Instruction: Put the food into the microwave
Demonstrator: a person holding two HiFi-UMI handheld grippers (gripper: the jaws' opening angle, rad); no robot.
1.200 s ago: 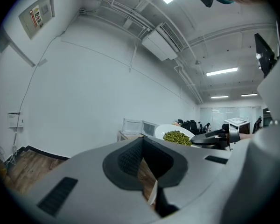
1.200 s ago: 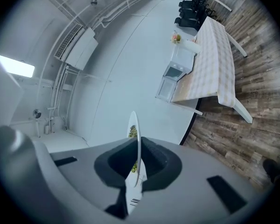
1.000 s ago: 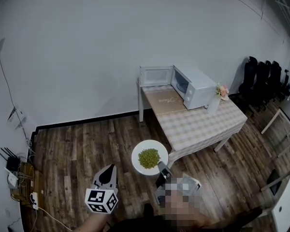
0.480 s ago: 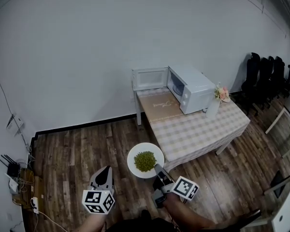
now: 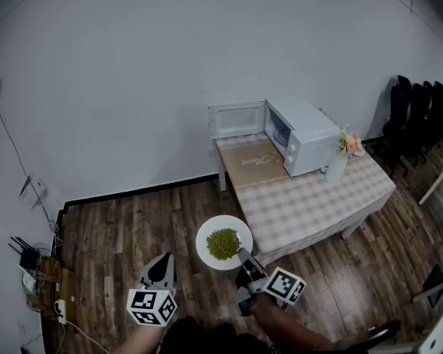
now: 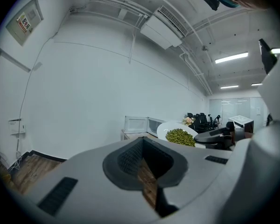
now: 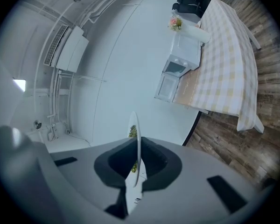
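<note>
Where the right gripper [image 5: 244, 259] is biting: its jaws are clamping the 5 o'clock rim of the white plate [image 5: 207, 233] and holding it flat above the wood floor [image 5: 118, 234].
Food: green peas [image 5: 223, 243] are lying heaped in the middle of the plate, well apart from the microwave.
Right gripper view: the plate [image 7: 134, 125] is showing edge-on as a thin white line pinched between the jaws of the right gripper [image 7: 137, 168], with a sliver of peas [image 7: 132, 132] peeking past it. The head view is not showing that pinch.
Left gripper [image 5: 162, 266]: it is hanging at 8 o'clock of the plate, apart from it.
Left gripper view: the jaws of the left gripper [image 6: 142, 164] are sitting drawn together on nothing, with only a slim wedge of floor showing between them. The plate [image 6: 164, 129] and its peas [image 6: 179, 136] are showing beyond, at 2 o'clock.
Microwave [image 5: 304, 135]: it is sitting at 1 o'clock of the plate, on the far end of the checked table [image 5: 317, 201], its door [image 5: 238, 119] standing open toward 9 o'clock.
Vase [image 5: 338, 167]: it is standing just beside the microwave, at its 4 o'clock, with flowers in it.
</note>
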